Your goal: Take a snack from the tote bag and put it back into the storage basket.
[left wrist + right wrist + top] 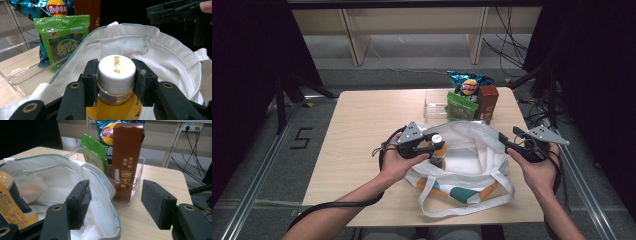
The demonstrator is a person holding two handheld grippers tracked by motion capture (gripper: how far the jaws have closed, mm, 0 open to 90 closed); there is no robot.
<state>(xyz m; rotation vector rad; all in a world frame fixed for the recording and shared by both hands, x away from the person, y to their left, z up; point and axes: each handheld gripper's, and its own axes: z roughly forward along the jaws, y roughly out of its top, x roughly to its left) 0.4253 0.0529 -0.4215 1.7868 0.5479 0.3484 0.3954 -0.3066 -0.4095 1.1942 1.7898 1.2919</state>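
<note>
Count on table: one bottle (pixel 438 149), orange drink, white cap. One white tote bag (pixel 472 160). One clear tray (pixel 434 107). Snacks in tray: one chip bag (pixel 468 84), one green packet (pixel 460 106), one brown box (pixel 487 101). Two grippers: left gripper (pixel 428 145), right gripper (pixel 508 142).

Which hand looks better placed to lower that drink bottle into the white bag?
Left. The left gripper already clamps the bottle by its cap over the bag; the right gripper is open at the bag's rim.
</note>
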